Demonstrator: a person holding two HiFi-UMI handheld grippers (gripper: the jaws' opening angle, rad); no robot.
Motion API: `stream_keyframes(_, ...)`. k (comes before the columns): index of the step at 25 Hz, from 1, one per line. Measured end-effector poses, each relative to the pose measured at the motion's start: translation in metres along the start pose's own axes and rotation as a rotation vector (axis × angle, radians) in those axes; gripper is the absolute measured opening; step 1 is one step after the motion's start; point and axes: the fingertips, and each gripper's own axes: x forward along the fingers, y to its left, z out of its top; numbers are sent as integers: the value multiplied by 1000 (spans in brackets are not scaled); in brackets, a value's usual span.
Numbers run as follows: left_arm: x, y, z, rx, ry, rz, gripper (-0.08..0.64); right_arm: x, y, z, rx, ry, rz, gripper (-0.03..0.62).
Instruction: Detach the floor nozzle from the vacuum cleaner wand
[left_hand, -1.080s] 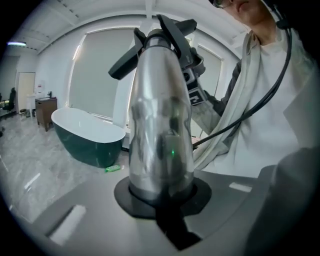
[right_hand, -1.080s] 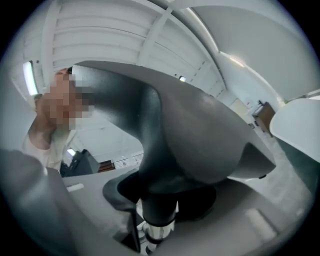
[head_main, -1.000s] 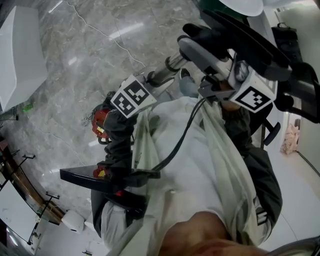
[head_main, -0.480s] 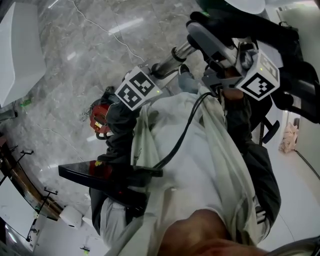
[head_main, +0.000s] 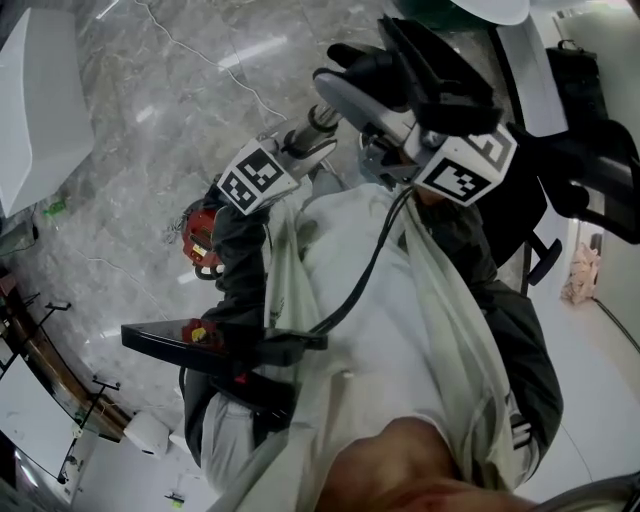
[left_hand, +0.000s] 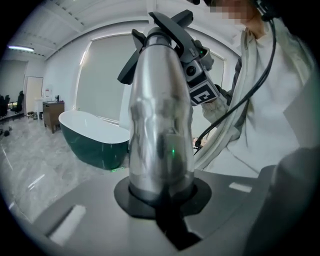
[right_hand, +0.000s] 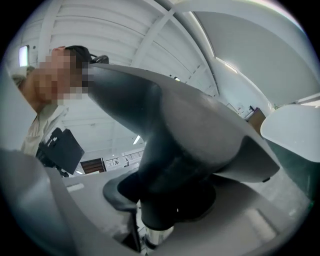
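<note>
In the head view my left gripper (head_main: 293, 152), under its marker cube, is shut on the silver wand (head_main: 312, 126). My right gripper (head_main: 398, 138) is shut on the neck of the grey and black floor nozzle (head_main: 365, 85), which sits on the wand's upper end. The left gripper view has the wand (left_hand: 160, 135) standing between the jaws of the left gripper (left_hand: 162, 197), with the nozzle (left_hand: 167, 27) at its top. In the right gripper view the nozzle's dark neck (right_hand: 175, 175) fills the right gripper (right_hand: 165, 202), and the wand's silver end (right_hand: 157, 236) shows below it.
The red vacuum body (head_main: 200, 240) hangs low by the person's left side. A black cable (head_main: 368, 265) crosses the white shirt. A black flat part (head_main: 190, 345) juts out at waist height. A green and white bathtub (left_hand: 92, 137) stands on the marble floor (head_main: 150, 120).
Both grippers, with the wand and nozzle, have shifted left and slightly down in the head view. The nozzle head has swung over to the left. Both grips are unchanged.
</note>
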Motion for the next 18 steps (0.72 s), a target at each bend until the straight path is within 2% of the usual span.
stream_keyframes(4,-13,5,-22,-15,18,27,43,13,3,-19,-7,-2,-17,155)
stream_keyframes(12,-11,7,-39,-66,35,90,44,17,-12,-36,19,11,-156,147)
stream_keyframes(14,-12,4,-37,-68,37,71,44,19,-9,-36,22,24,-124,147)
stream_keyframes(18,-19,-9,-38,-59,68,-37,46,24,9,-35,36,52,81,146)
